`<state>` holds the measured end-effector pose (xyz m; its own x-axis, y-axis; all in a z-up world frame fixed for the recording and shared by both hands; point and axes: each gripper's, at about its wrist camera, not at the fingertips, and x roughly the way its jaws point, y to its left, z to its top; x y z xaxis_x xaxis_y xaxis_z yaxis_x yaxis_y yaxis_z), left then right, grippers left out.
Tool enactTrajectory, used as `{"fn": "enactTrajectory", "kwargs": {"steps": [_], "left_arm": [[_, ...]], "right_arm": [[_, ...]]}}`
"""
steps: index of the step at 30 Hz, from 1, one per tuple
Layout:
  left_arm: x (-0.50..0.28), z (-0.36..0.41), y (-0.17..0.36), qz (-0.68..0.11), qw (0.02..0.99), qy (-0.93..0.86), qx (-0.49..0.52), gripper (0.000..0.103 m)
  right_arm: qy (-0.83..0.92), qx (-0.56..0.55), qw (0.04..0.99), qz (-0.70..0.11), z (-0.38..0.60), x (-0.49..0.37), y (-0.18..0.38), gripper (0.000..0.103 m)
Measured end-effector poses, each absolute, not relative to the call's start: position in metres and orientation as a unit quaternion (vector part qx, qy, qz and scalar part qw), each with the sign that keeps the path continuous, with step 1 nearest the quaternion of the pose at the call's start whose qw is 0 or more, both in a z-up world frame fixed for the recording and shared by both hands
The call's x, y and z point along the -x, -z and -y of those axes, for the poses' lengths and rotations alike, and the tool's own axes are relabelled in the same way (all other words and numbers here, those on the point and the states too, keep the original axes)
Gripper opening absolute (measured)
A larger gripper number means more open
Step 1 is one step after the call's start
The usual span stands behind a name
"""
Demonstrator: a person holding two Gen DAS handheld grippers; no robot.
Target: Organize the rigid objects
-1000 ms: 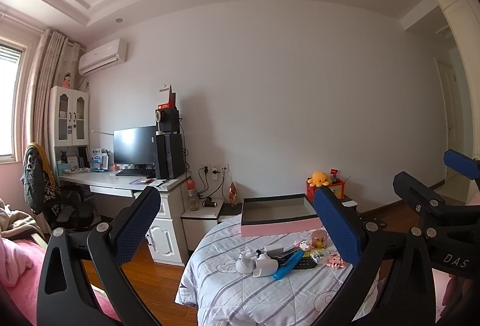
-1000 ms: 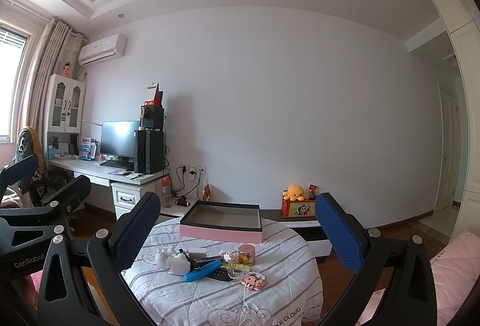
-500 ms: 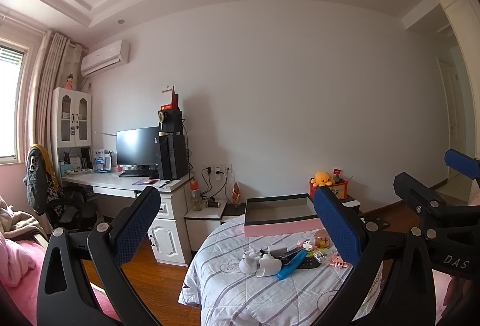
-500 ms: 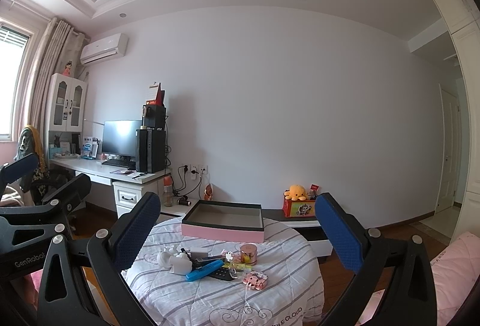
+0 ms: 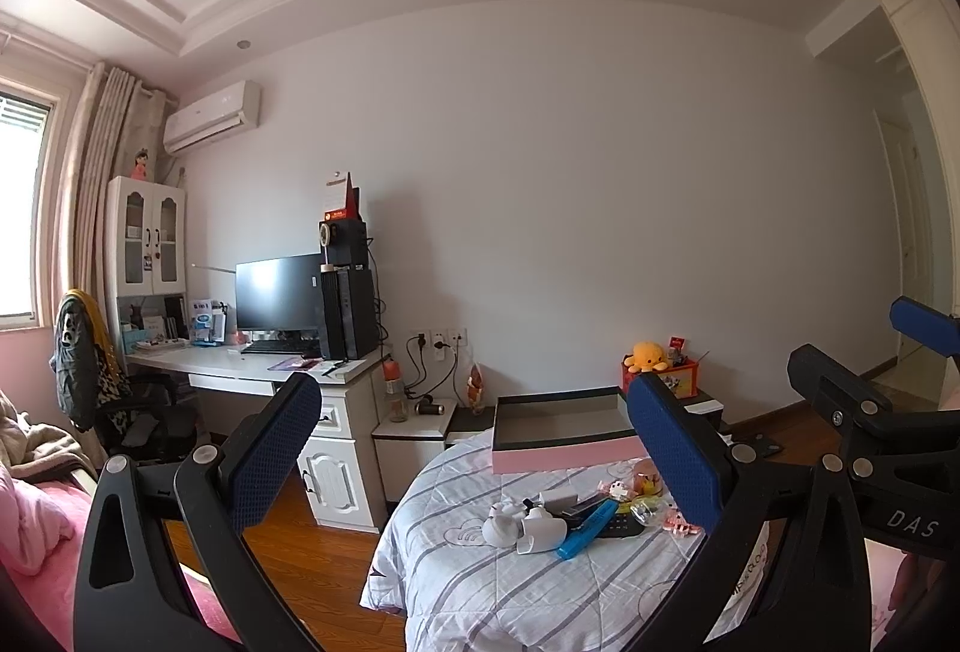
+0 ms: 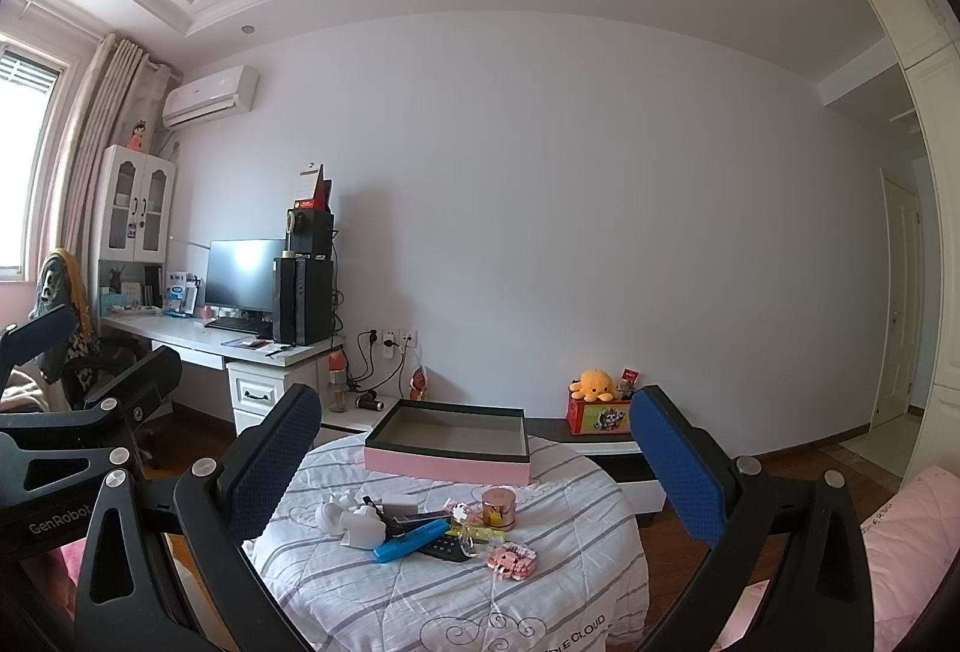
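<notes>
A round table with a striped white cloth [image 6: 420,592] holds a pile of small objects: a white figurine [image 6: 354,523], a blue bar [image 6: 411,539], a black remote [image 6: 444,547], a rose-gold can [image 6: 499,508], a pink trinket [image 6: 513,559]. An open pink-sided box [image 6: 447,445] stands at the table's back. The same pile [image 5: 564,523] and box [image 5: 561,433] show in the left wrist view. My left gripper [image 5: 474,454] and right gripper [image 6: 474,457] are both open and empty, held well short of the table.
A white desk [image 6: 198,337] with monitor and computer tower stands at the left, with a chair [image 5: 120,406] beside it. A low cabinet with an orange plush [image 6: 594,385] lines the back wall. Pink bedding [image 6: 900,538] lies at the right. Wood floor surrounds the table.
Both views have tilted slightly upward and shifted; the table sits a little lower in both frames. Both grippers stay open and empty.
</notes>
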<state>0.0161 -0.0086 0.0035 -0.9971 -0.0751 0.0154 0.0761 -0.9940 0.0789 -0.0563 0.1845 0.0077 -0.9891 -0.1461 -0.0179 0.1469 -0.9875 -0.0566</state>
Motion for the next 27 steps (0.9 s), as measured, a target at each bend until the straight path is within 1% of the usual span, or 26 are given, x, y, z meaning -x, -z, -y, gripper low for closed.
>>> {"fn": "enactTrajectory", "kwargs": {"steps": [27], "left_arm": [[-0.0152, 0.009, -0.004, 0.043, 0.042, 0.998, 0.004, 0.103]], "right_arm": [[0.997, -0.011, 0.073, -0.032, -0.1835, 0.0605, -0.0061, 0.103]]}}
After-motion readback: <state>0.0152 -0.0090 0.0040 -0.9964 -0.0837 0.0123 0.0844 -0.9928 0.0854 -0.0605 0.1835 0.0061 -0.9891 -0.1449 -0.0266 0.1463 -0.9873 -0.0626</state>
